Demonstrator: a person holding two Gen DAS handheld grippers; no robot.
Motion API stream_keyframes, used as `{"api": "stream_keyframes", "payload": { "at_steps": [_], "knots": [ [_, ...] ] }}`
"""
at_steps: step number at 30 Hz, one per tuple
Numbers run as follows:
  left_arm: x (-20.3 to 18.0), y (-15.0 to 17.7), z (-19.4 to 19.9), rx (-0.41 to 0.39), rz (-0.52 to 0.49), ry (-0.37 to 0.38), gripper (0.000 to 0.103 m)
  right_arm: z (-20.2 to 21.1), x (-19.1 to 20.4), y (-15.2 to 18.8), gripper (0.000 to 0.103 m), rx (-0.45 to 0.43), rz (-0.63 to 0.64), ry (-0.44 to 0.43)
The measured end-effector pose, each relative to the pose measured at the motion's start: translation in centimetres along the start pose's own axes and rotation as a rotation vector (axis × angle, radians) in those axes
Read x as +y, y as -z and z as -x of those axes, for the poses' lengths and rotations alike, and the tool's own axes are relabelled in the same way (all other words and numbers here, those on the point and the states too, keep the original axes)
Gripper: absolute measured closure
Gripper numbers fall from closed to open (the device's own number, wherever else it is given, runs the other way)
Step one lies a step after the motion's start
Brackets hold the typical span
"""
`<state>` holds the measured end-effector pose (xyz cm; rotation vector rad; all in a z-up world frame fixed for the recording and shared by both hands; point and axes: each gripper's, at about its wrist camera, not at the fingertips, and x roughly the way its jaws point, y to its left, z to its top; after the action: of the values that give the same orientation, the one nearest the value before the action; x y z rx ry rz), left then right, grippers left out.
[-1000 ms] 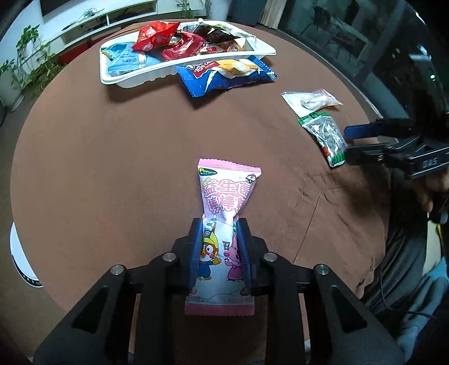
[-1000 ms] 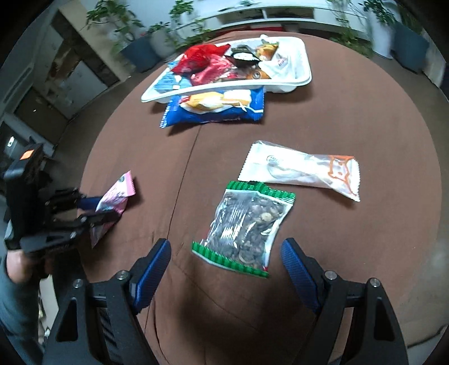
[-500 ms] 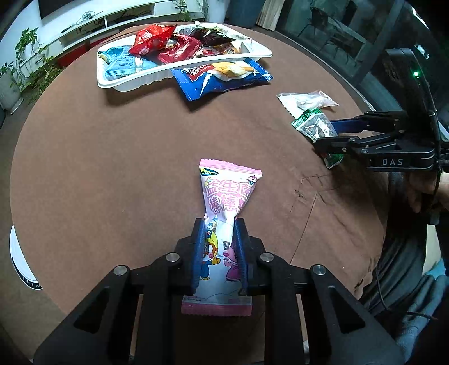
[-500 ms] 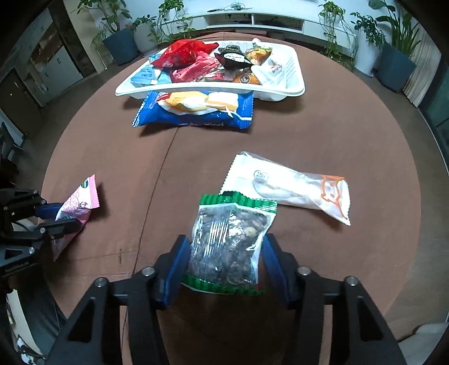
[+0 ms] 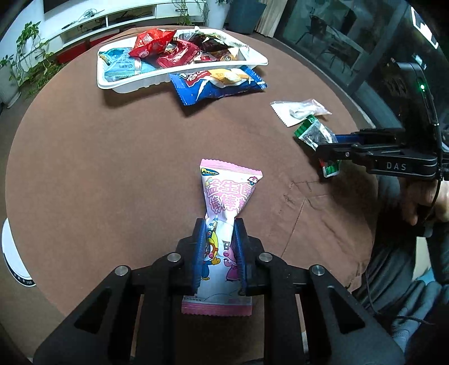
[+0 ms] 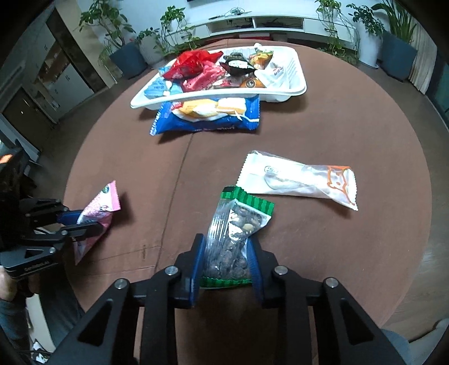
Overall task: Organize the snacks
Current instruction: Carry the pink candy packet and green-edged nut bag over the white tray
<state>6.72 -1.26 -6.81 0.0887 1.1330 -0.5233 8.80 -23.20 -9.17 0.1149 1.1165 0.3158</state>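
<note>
My left gripper (image 5: 218, 224) is shut on a pink cartoon snack packet (image 5: 227, 196), held above the brown round table (image 5: 98, 168); it also shows in the right wrist view (image 6: 96, 216). My right gripper (image 6: 226, 241) is shut on a clear green-edged packet of dark nuts (image 6: 235, 230), lifted and tilted; it also shows in the left wrist view (image 5: 315, 134). A white tray (image 6: 297, 89) at the far side holds several snack packets. A blue packet (image 6: 207, 118) lies partly under the tray's near edge.
A white-and-clear packet (image 6: 297, 179) lies on the table right of the nut packet. Plants (image 6: 174, 31) and a low white shelf (image 6: 269, 22) stand beyond the table. The table's edge (image 6: 421, 224) curves round on the right.
My right gripper closed on the nut packet and lifted it off the table. My left gripper kept its hold on the pink packet and moved little.
</note>
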Motion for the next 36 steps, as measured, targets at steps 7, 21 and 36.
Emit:
{"api": "stream_keyframes", "payload": {
  "at_steps": [7, 21, 36],
  "knots": [
    [0.6, -0.2, 0.7, -0.044, 0.054, 0.064, 0.085, 1.4, -0.9, 0.4, 0.071, -0.028, -0.057, -0.086],
    [6.5, -6.3, 5.3, -0.218, 0.176, 0.089, 0.085, 6.6, -10.8, -4.0, 0.071, -0.191, -0.274, -0.039],
    [11.4, -20.9, 6.5, -0.324, 0.210, 0.008, 0.085, 8.8, -5.6, -18.6, 0.071, -0.361, -0.104, -0.136]
  ]
}}
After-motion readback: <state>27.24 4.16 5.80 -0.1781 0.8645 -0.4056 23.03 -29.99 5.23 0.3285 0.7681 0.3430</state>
